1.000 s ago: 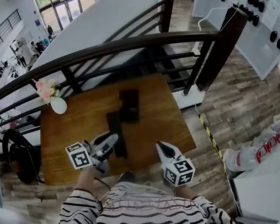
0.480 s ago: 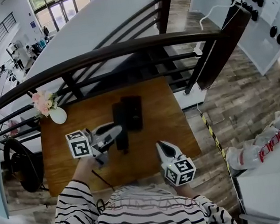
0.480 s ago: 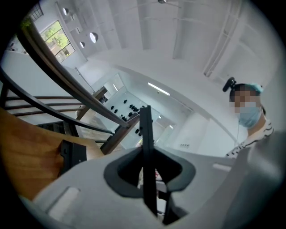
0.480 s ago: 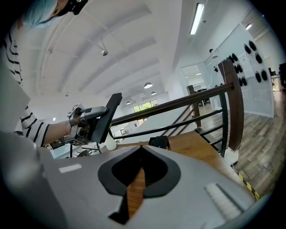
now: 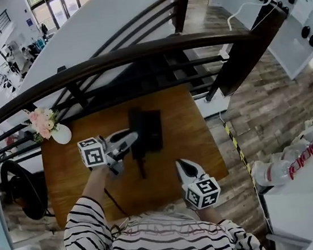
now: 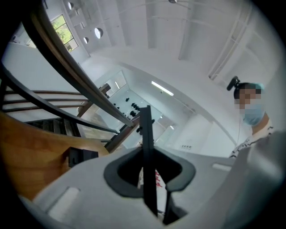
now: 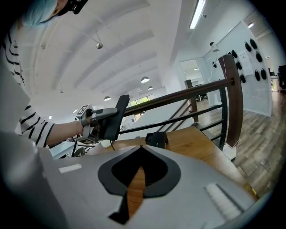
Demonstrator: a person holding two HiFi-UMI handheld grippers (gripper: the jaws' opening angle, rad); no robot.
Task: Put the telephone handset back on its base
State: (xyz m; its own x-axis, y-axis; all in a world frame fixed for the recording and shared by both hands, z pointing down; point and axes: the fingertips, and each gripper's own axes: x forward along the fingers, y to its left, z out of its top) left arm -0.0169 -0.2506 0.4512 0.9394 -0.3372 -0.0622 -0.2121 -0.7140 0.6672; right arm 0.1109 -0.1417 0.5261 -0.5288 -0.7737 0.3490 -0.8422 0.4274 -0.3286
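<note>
The black telephone handset (image 5: 137,127) hangs a little above the wooden table (image 5: 71,173), and my left gripper (image 5: 131,137) is shut on its middle. In the head view it lies along the left side of the black base (image 5: 154,130); I cannot tell if they touch. In the left gripper view the handset (image 6: 145,127) stands edge-on between the jaws, with the base (image 6: 80,156) low on the left. My right gripper (image 5: 181,163) hovers at the table's near right edge, shut and holding nothing. The right gripper view shows the held handset (image 7: 115,121) and the base (image 7: 156,139) behind it.
A white vase of pink flowers (image 5: 59,133) stands at the table's far left corner. A dark railing (image 5: 136,55) runs just behind the table, with an open drop beyond. A dark cord (image 5: 112,199) trails over the near table edge. A black chair (image 5: 16,188) sits left.
My left gripper has carried the handset away from me and to the right, from the table's middle up to the base's left side. The right gripper has shifted only slightly forward.
</note>
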